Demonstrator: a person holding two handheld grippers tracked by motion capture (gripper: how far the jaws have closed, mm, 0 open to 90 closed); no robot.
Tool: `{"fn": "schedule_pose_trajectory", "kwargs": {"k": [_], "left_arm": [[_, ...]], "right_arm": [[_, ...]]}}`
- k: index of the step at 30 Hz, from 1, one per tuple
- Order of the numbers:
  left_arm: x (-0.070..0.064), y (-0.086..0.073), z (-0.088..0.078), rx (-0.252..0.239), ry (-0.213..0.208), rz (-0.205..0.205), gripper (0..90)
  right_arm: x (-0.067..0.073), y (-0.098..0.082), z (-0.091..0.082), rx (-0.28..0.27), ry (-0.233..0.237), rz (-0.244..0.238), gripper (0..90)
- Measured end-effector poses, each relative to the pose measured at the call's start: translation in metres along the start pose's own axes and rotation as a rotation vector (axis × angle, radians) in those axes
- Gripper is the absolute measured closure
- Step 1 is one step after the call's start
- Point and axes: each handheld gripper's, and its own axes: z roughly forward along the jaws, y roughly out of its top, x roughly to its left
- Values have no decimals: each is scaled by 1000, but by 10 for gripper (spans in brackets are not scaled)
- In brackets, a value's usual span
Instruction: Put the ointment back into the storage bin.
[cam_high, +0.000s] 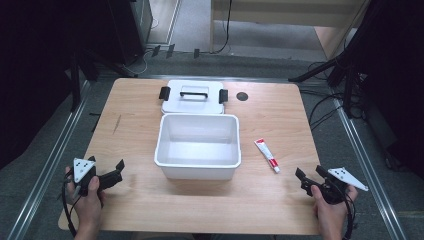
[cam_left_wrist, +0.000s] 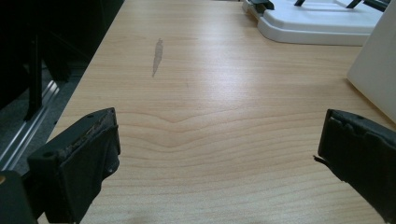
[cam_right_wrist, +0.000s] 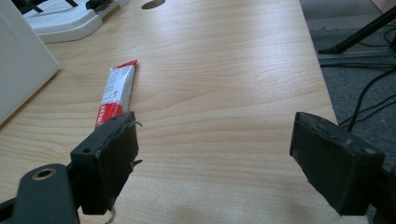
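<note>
Tube (cam_high: 266, 155) lies flat on the bench (cam_high: 135, 125), just right of the white bin (cam_high: 197, 146) and up-left of my right hand-held gripper (cam_high: 310, 178), whose jaws stand wide with nothing between them; in the right gripper view the tube (cam_right_wrist: 115, 92) sits just beyond the left jaw. My left hand-held gripper (cam_high: 116, 172) rests near the bench's near-left corner, jaws wide and empty as well. Behind the bin lies its lid (cam_high: 192, 97), handle up.
</note>
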Motion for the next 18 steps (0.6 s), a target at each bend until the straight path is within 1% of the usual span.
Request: {"fn": "schedule_pose_trajectory", "kwargs": {"k": [3, 5, 6, 7, 8, 9, 10, 11, 13, 14, 15, 18], "left_arm": [[-2, 0, 0, 3, 6, 15, 0], [-3, 0, 0, 1, 8, 19, 0], [-3, 0, 0, 2, 10, 19, 0], [-3, 0, 0, 4, 11, 21, 0], [-3, 0, 0, 4, 11, 21, 0], [-3, 0, 1, 4, 9, 25, 0], [-3, 0, 1, 4, 6, 28, 0], [-3, 0, 0, 5, 4, 30, 0], [-3, 0, 1, 4, 3, 28, 0], [-3, 0, 0, 6, 2, 28, 0], [-3, 0, 1, 6, 2, 28, 0], [-3, 0, 1, 7, -2, 24, 0]], "right_arm": [[0, 0, 1, 6, -8, -1, 172], [2, 1, 2, 32, -35, -3, 182], [3, 2, 5, 61, -41, -18, 194], [3, 2, 5, 61, -41, -18, 194], [5, 3, 6, 84, -55, -24, 195], [8, 7, 8, 125, -53, -46, 195], [8, 7, 8, 125, -53, -46, 195], [10, 9, 9, 149, -52, -59, 195], [14, 15, 10, 175, -47, -73, 206], [17, 21, 11, 202, -44, -81, 209], [17, 21, 11, 202, -44, -81, 209], [24, 30, 15, 270, -55, -126, 211]]}}
